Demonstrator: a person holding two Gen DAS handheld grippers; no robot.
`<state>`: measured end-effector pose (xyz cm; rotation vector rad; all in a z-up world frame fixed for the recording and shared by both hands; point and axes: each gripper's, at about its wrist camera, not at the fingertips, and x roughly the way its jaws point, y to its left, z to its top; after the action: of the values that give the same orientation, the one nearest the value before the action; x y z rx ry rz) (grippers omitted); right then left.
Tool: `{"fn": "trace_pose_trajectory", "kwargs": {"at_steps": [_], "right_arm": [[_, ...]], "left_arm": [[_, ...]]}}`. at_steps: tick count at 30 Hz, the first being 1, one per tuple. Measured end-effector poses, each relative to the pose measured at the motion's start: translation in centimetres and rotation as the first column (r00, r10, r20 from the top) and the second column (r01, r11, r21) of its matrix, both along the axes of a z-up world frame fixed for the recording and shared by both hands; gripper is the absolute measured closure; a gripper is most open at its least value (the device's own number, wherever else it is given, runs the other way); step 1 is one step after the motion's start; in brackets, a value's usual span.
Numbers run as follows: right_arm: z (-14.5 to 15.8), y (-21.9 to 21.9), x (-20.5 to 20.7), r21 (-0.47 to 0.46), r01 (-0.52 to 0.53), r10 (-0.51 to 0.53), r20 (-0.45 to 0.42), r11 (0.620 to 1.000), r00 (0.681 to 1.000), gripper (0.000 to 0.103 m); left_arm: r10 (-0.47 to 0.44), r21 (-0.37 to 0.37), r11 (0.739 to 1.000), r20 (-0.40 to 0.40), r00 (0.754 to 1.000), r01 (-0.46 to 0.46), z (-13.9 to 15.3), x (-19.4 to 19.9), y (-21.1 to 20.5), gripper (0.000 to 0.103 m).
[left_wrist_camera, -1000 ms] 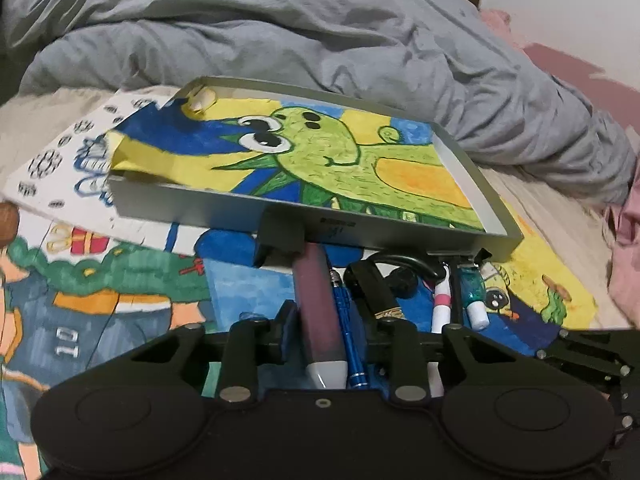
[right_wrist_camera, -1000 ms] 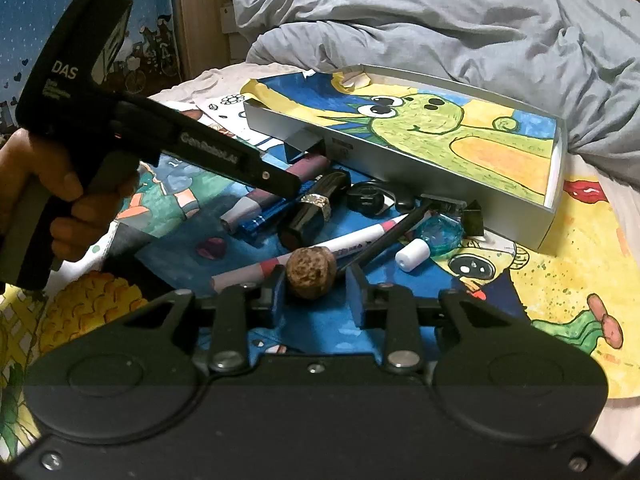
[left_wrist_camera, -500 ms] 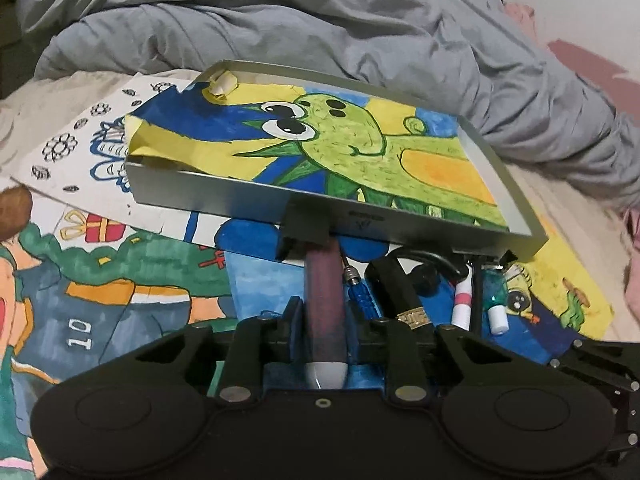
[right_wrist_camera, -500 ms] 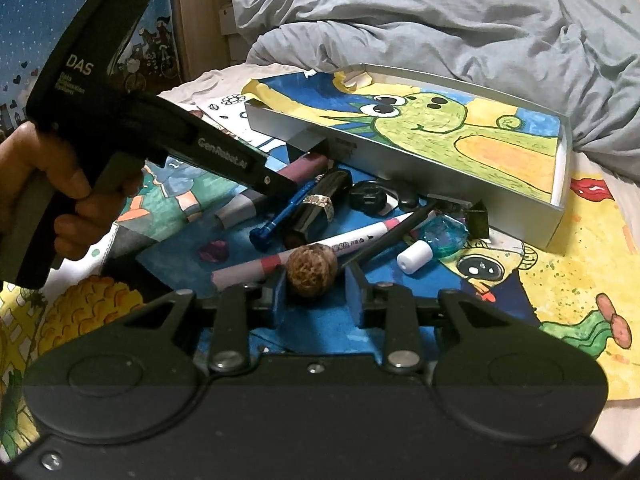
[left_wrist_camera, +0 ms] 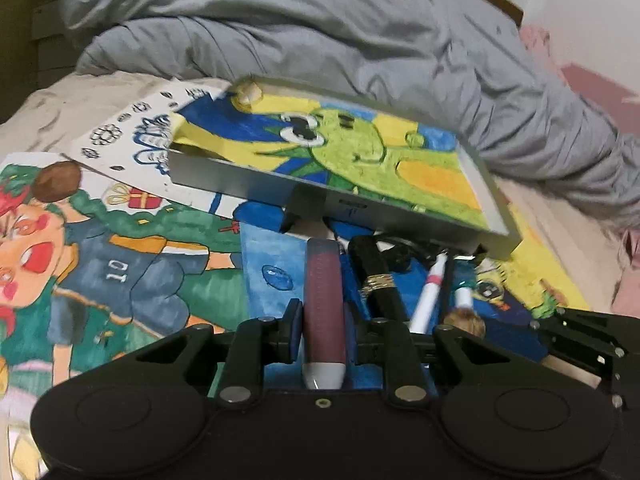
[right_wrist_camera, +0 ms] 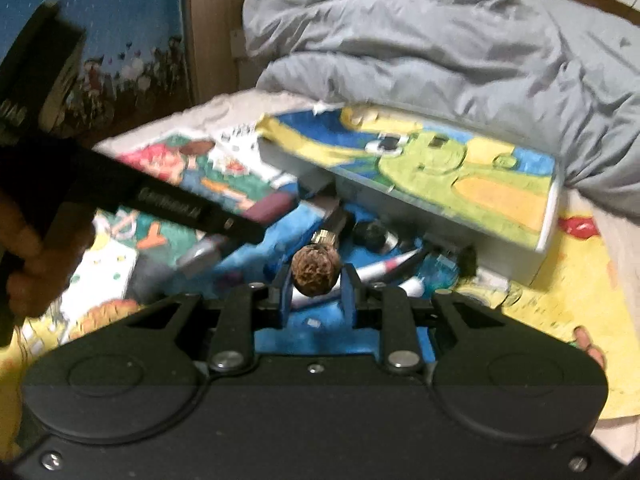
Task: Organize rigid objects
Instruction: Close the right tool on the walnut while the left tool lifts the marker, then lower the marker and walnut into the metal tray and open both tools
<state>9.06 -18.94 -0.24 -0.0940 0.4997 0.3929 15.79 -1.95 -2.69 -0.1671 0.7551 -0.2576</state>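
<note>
My left gripper (left_wrist_camera: 323, 320) is shut on a thick maroon marker (left_wrist_camera: 323, 292) with a pale grey end, held off the drawings in front of the silver tray (left_wrist_camera: 248, 184). A green dinosaur drawing lines the tray. My right gripper (right_wrist_camera: 316, 292) has a brown walnut (right_wrist_camera: 316, 274) between its blue pads; the jaws are closing and press on it. A black tube with a gold band (left_wrist_camera: 378, 280) and a pink-and-white marker (left_wrist_camera: 430, 292) lie against the tray's near wall. The right wrist view shows the left gripper (right_wrist_camera: 160, 204) and the hand (right_wrist_camera: 24, 264) holding it.
Children's drawings (left_wrist_camera: 120, 272) cover the bed under everything. A rumpled grey duvet (left_wrist_camera: 360, 40) is piled behind the tray. A white cap (left_wrist_camera: 464, 298), a teal piece (right_wrist_camera: 438, 270) and a black round item (right_wrist_camera: 372, 232) lie among the pens.
The left jaws narrowed onto the maroon marker and lifted it out of the pile, leaving the blue pen behind. The right jaws narrowed onto the walnut.
</note>
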Motion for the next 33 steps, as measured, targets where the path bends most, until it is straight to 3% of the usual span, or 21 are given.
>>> {"fn": "trace_pose_trajectory", "kwargs": {"at_steps": [7, 14, 22, 33], "right_arm": [[1.1, -2.8, 1.4, 0.067, 0.139, -0.144, 0.085, 0.988, 0.986, 0.085], [1.5, -6.7, 4.9, 0.148, 0.263, -0.279, 0.100, 0.953, 0.955, 0.085], [-0.1, -9.5, 8.6, 0.122, 0.306, -0.315, 0.066, 0.944, 0.947, 0.085], [-1.8, -9.1, 12.1, 0.054, 0.315, -0.315, -0.015, 0.948, 0.949, 0.084]], "left_arm": [[-0.002, -0.002, 1.000, 0.148, 0.989, 0.002, 2.8, -0.4, -2.7, 0.080], [0.018, -0.066, 0.998, 0.245, 0.969, -0.001, 4.8, 4.5, -6.0, 0.080], [-0.013, -0.091, 0.995, 0.209, 0.978, 0.033, 2.8, 11.4, -8.6, 0.080], [-0.082, -0.001, 0.997, 0.081, 0.993, 0.083, -0.5, 15.2, -11.0, 0.080]]}}
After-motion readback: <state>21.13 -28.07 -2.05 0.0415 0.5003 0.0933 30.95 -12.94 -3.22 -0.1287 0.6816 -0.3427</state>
